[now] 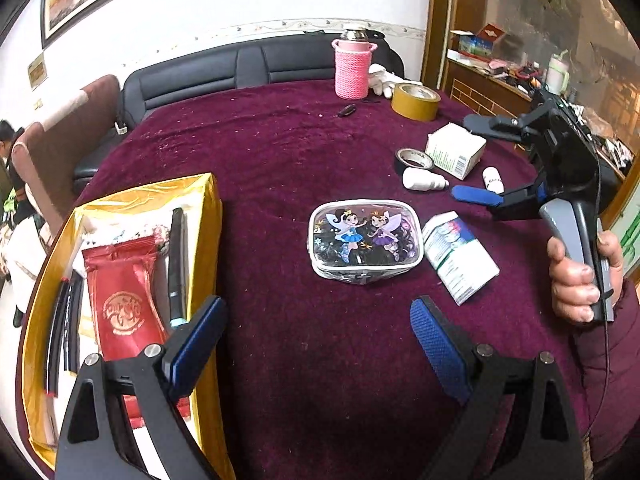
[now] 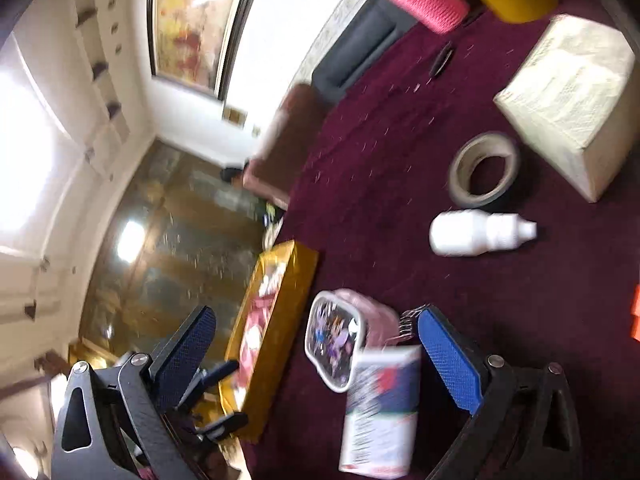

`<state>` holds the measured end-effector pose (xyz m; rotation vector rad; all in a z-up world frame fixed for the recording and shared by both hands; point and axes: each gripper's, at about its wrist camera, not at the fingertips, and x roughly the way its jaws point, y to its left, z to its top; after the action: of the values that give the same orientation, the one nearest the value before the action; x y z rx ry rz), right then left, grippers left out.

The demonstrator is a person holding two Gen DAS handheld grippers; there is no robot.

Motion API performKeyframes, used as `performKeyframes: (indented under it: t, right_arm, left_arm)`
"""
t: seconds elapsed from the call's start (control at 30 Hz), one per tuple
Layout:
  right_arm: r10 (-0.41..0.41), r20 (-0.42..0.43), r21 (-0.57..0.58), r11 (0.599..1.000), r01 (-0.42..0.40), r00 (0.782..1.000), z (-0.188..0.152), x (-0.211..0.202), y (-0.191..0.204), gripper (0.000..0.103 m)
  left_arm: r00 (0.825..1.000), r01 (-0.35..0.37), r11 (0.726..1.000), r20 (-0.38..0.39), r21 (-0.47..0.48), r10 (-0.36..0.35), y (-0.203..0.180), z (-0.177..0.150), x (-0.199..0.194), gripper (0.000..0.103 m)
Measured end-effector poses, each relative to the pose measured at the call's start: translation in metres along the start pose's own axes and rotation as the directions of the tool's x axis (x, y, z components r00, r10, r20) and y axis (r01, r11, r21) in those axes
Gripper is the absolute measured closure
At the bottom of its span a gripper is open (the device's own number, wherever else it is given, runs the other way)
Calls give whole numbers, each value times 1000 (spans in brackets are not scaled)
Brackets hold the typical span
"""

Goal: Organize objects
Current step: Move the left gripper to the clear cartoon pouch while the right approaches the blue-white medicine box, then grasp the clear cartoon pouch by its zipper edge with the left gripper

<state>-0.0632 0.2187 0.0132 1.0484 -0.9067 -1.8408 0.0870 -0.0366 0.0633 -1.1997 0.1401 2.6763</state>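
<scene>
A gold box (image 1: 120, 280) at the table's left holds a red packet (image 1: 122, 300) and a black pen (image 1: 178, 264). A fairy-print pouch (image 1: 366, 240) lies mid-table with a white carton (image 1: 460, 256) right of it. My left gripper (image 1: 316, 344) is open and empty, near the box's right edge. My right gripper (image 1: 476, 160) is open and empty, held above the right side near a white bottle (image 1: 424, 179). In the blurred, tilted right wrist view, the right gripper (image 2: 316, 344) hangs over the pouch (image 2: 336, 344), carton (image 2: 380, 412) and gold box (image 2: 276, 336).
A pink knitted bottle (image 1: 352, 64), yellow tape roll (image 1: 416, 100), black tape roll (image 1: 414, 160), white box (image 1: 456, 150) and a second small bottle (image 1: 494, 180) stand on the maroon cloth (image 1: 280, 152). A sofa and chair lie behind; a cluttered shelf is at the right.
</scene>
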Motion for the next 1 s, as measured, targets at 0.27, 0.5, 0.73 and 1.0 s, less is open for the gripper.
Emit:
performKeyframes:
  t: [0.27,0.5,0.73,1.0]
  right_arm:
    - [-46,117,137,990,30,992,4,-24,-35,0]
    - [-64,73,95,994,57,995,5,-16,-25,0]
    - [-70,48,89,994,65,996,8,-9,-26,0]
    - [-83,26,82,993,80,996,8,-2,-23,0]
  left_arm:
    - [999,-9,926,34,377,-5,-39,27,21,10]
    - [990,125,798,-126,589,-61,-53,50,69,10]
    - [946,285,784,-291,551,-140,-58,62,113,6]
    - [917,349,817,-345,458,-198,-68,42,109,65]
